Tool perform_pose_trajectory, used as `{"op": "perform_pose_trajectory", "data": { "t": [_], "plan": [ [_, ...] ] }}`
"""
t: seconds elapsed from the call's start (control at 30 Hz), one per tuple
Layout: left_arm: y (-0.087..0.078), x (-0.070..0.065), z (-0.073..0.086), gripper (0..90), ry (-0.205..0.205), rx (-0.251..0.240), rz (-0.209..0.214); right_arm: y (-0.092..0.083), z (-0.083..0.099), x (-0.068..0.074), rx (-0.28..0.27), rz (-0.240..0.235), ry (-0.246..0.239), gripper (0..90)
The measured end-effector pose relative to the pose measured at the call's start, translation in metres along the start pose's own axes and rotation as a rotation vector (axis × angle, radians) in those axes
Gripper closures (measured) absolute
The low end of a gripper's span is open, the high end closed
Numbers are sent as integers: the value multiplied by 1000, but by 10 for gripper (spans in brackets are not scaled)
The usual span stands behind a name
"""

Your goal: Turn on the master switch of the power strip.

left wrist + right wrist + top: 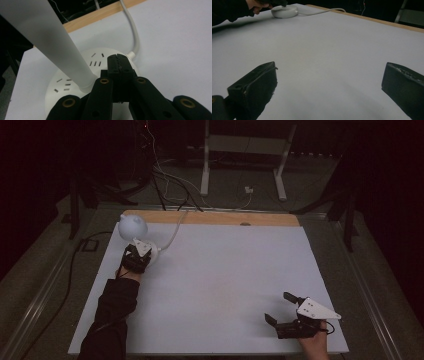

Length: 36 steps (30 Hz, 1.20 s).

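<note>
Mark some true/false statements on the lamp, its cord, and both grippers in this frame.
1. The left gripper has its fingers closed above the lamp base. True.
2. The right gripper is shut. False: its fingers are spread wide apart over the bare white board.
3. The lamp stands at the board's far left corner. True.
4. The lamp's cord runs toward the person. False: it leads away over the wooden edge at the far side.
5. The right gripper holds the cord. False: it holds nothing.
</note>
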State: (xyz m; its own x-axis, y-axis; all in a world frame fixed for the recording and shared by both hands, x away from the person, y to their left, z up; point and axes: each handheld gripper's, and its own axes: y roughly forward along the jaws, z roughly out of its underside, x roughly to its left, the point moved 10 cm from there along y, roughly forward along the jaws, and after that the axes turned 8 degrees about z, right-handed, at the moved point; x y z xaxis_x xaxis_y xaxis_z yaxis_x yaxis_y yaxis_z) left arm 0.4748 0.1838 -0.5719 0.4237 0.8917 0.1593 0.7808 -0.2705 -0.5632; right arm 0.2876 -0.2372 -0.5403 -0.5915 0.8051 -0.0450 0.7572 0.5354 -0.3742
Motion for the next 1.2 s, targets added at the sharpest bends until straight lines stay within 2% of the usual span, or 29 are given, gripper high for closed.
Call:
{"op": "perform_pose_trajectory", "data": {
  "t": [0.13, 0.2, 0.37, 0.4, 0.47, 0.57, 0.67, 0.87, 1.0, 1.2],
  "plan": [
    [2, -1, 2, 900, 0, 18, 1, -1, -1, 0, -3, 0, 2, 0],
    [3, -2, 3, 900, -9, 21, 16, -1, 0, -1, -2, 1, 2, 0],
    [5, -3, 5, 900, 11, 40, 0, -1, -1, 0, -3, 1, 0, 0],
    [5, -4, 4, 900, 8, 35, 11, -1, -1, 0, -3, 1, 0, 0],
    [6, -3, 5, 900, 23, 49, -8, -1, -1, 0, -3, 1, 0, 0],
    [6, -2, 4, 900, 16, 47, 0, -1, -1, 0, -3, 0, 0, 0],
    [6, -2, 5, 900, 30, 48, -2, -1, -1, 0, -4, 0, 0, 0],
    [7, -1, 5, 900, 31, 70, 11, -1, -1, 1, -3, -3, -3, 0],
    [8, -1, 4, 900, 30, 71, 6, -1, 0, 0, -1, -2, -1, 0],
    [11, -4, 3, 900, 51, 93, 7, -1, 0, 1, -2, -4, -4, 0]
  ]
}}
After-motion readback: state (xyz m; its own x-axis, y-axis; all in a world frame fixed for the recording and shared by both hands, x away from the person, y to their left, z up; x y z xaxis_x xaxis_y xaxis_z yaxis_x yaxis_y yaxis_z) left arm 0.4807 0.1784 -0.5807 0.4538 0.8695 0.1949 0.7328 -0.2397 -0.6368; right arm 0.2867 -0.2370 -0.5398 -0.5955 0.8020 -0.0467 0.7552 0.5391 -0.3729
